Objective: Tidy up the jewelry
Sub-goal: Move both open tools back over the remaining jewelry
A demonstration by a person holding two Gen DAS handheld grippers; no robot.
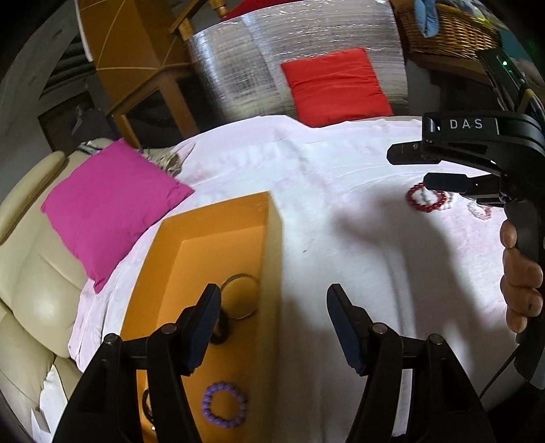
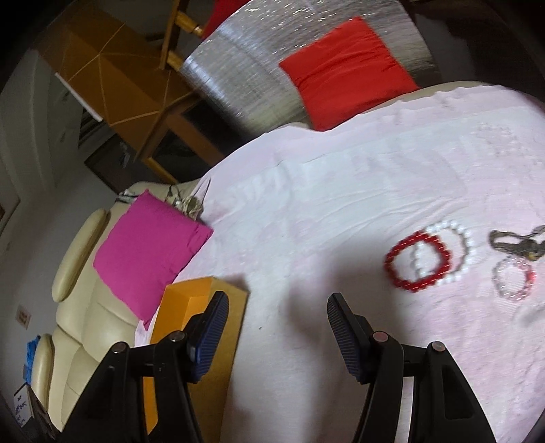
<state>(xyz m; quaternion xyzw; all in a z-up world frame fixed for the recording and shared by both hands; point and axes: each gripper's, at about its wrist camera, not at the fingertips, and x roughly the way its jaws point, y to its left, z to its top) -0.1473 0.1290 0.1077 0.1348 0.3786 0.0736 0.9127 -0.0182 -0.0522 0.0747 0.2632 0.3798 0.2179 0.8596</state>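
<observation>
An orange box (image 1: 272, 245) lies open on the white cloth (image 1: 340, 191). Inside it are a purple bead bracelet (image 1: 224, 404), a gold bangle (image 1: 240, 295) and a dark ring part hidden by a finger. My left gripper (image 1: 272, 306) is open and empty over the box's right wall. My right gripper (image 2: 276, 312) is open and empty above the cloth, also seen from the side in the left wrist view (image 1: 408, 170). To its right lie a red bead bracelet (image 2: 418, 261) overlapping a white one (image 2: 456, 248), a pink one (image 2: 513, 280) and a dark chain (image 2: 517, 246). The box corner (image 2: 201, 306) is at its left.
A magenta cushion (image 1: 109, 208) rests on a cream sofa (image 1: 34, 272) at the left. A red cushion (image 1: 335, 87) leans on a silver foil panel (image 1: 245, 68) at the back. A wicker basket (image 1: 449, 30) stands at the far right.
</observation>
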